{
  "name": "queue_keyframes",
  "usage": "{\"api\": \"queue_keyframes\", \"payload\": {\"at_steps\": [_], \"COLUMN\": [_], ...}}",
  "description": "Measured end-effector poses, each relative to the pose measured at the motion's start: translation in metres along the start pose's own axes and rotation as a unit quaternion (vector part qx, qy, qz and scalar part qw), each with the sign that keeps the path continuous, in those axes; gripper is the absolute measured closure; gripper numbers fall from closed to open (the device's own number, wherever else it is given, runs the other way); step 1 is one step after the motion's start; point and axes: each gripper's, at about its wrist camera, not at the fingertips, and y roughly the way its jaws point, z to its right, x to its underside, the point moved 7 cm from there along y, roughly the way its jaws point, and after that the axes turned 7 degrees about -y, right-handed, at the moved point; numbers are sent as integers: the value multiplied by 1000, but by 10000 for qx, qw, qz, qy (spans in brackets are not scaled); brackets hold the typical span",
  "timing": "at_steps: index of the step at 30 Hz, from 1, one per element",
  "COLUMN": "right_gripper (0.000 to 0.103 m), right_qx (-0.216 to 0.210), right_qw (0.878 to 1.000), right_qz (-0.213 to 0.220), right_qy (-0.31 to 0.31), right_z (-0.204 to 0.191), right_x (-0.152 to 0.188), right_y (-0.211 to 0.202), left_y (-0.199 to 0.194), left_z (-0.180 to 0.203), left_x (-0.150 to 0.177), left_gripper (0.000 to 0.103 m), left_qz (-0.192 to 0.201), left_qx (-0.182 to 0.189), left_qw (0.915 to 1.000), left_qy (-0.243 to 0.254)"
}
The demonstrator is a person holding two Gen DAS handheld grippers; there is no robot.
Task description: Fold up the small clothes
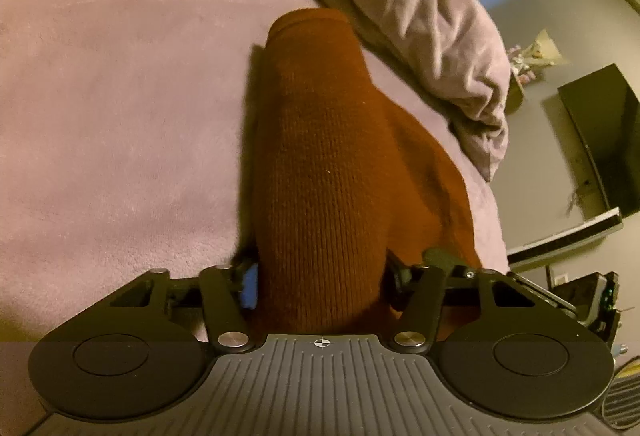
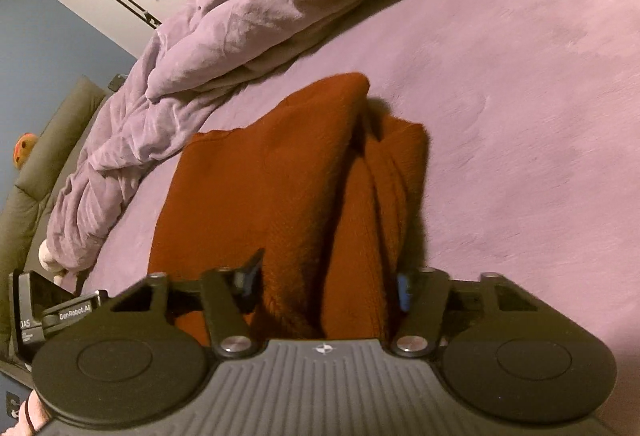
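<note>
Rust knit garment (image 1: 320, 163) bunched on purple bed (image 1: 120, 95) | gripped by left claw (image 1: 320, 284), right claw (image 2: 326, 286) | edges to be matched before laying flat.

The left gripper (image 1: 320, 284) is angled downward, its jaws closed partway onto a bunched fold of the rust-red knit garment (image 1: 320, 155) (blue pad visible on the left side). The right gripper (image 2: 326, 286) is likewise tilted down, jaws pressed against a gathered ridge of the same fabric.
</note>
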Motion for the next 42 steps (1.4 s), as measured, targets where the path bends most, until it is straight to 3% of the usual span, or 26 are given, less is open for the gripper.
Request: {"api": "queue_keyframes", "payload": {"at_steps": [4, 8, 12, 15, 18, 19, 21, 25, 27, 29, 33, 36, 37, 39, 42], "right_gripper": [62, 63, 63, 59, 43, 40, 36, 36, 45, 62, 73, 69, 65, 58, 56], "right_qx": [-262, -672, -989, -1052, -514, -100, 466, 917, 1122, 1292, 1722, 1980, 2008, 2127, 2145], "right_qw": [9996, 9977, 9939, 9916, 9930, 9923, 9902, 9861, 9799, 9717, 9563, 9413, 9363, 9163, 9163], "right_qz": [7, -42, -250, -322, -433, -437, -406, 90, 259, 182, -276, -570, -533, -355, -265], "right_qy": [62, 7, -425, -684, -969, -1153, -1253, -1382, -1632, -1971, -2348, -2675, -2830, -3375, -3371], "right_z": [-19, -53, -99, -122, -125, -122, -119, -134, -153, -170, -174, -157, -154, -154, -155], "right_x": [5, 9, 20, 37, 55, 57, 54, 29, 16, 7, 1, 6, 9, 16, 18], "right_y": [3, 4, 10, 13, 10, 6, -4, -23, -19, 0, 49, 81, 87, 93, 83], "left_y": [-16, -48, -91, -113, -126, -128, -133, -126, -117, -102, -74, -58, -53, -52, -69], "left_z": [0, 2, -16, -36, -39, -33, -22, -3, 1, 0, -12, -31, -39, -50, -49], "left_x": [-2, 2, 12, 18, 19, 17, 13, -6, -16, -29, -42, -41, -41, -40, -32], "left_gripper": [48, 48, 47, 46, 46, 46, 37, 29, 29, 29, 28, 15, 9, 6, 6], "left_qz": [144, 324, 600, 638, 776, 880, 1041, 1243, 1255, 1270, 1207, 1066, 1051, 1088, 1118], "left_qx": [191, 174, -118, -595, -1058, -1134, -1309, -1314, -1375, -1621, -2179, -2326, -2392, -2364, -2209], "left_qw": [9996, 9993, 9981, 9961, 9903, 9875, 9817, 9789, 9784, 9750, 9641, 9633, 9625, 9644, 9684], "left_qy": [-171, -10, 35, 118, 456, 652, 913, 947, 898, 839, 914, 815, 729, 470, 288]}}
